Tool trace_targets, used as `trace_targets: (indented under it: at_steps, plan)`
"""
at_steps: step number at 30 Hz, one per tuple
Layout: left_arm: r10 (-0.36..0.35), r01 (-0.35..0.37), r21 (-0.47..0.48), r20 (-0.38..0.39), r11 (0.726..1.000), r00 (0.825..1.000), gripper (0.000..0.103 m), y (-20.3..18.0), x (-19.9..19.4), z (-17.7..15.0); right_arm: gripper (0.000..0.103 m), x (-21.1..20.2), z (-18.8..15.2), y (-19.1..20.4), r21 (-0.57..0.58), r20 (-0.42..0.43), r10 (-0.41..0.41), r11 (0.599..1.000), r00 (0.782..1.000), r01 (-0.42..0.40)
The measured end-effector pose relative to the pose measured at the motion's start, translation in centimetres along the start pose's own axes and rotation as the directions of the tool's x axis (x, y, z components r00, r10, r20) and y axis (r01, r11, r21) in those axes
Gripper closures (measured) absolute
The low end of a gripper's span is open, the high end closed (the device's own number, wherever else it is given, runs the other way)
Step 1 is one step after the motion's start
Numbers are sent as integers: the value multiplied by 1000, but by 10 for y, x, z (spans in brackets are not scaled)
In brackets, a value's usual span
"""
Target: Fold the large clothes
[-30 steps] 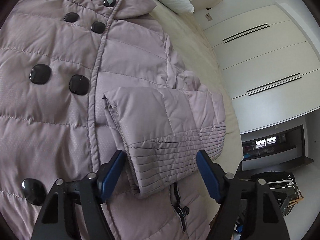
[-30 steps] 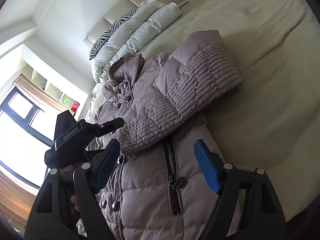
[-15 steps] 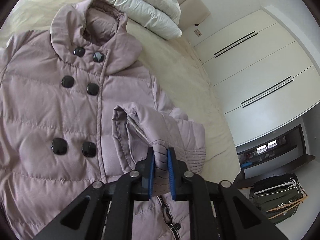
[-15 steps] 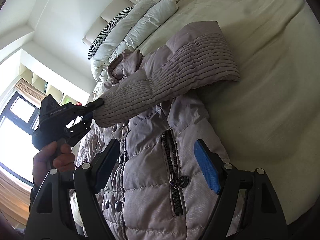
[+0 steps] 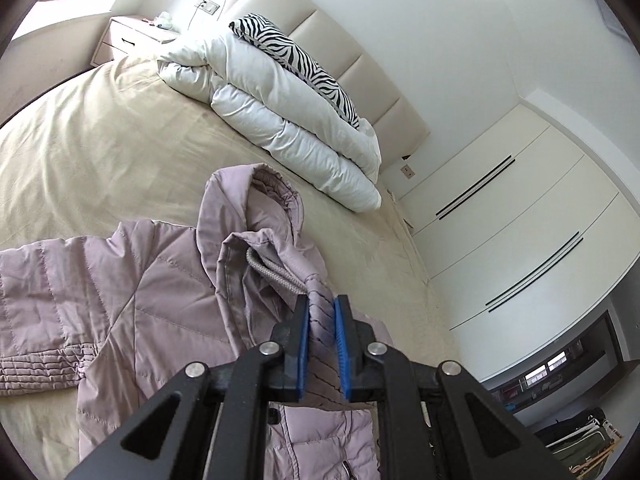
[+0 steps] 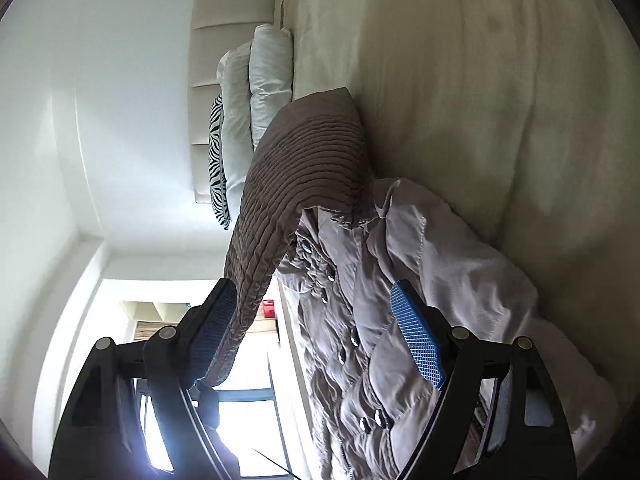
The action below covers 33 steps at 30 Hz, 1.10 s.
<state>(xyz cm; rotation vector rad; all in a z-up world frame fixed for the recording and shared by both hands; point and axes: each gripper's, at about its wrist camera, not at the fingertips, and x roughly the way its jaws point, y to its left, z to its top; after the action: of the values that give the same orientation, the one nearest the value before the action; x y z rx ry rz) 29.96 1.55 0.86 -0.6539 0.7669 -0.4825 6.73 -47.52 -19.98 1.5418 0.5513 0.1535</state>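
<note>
Left gripper [image 5: 321,326] is clamped on the sleeve [image 5: 318,292] of the coat [image 5: 160,300], lifted off the bed [image 5: 100,152]. Right gripper [image 6: 316,336] has its jaws opening wide, the raised sleeve brushing its pad at 9 o'clock, coat body between them. Folded duvet [image 5: 288,120] lies at 12 o'clock beyond the collar, wardrobe [image 5: 520,220] at 3.

- A padded coat [image 5: 132,300] lies spread on a bed [image 5: 100,152].
- One sleeve cuff [image 5: 316,292] is lifted above the coat's front, pinched in the left gripper [image 5: 321,320].
- A folded duvet [image 5: 280,120] lies behind the coat, against the headboard [image 5: 352,52].
- A pillow [image 5: 296,60] rests on the duvet.
- Wardrobe doors [image 5: 520,220] stand right of the bed.
</note>
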Motion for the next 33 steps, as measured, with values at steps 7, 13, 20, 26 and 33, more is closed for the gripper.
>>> trace_targets:
  at_steps: [7,13,20,26,33]
  plan:
    - [34,-30,-59,71,998,997,90,43,-29,12,23,61,-5,-6,107,12,46,993,999,-47]
    - [33,-27,-89,61,996,998,91,62,-26,11,23,113,-9,-4,62,-27,-17,998,999,19]
    - [32,-25,-106,59,994,998,97,72,-24,14,23,145,6,-9,49,-55,-81,995,995,84]
    - [66,-61,-110,39,992,997,97,83,-15,3,23,154,28,-2,3,-38,-112,994,993,112]
    - [122,-118,-157,12,980,992,97,115,-4,-9,23,134,51,25,-143,109,-141,977,984,156]
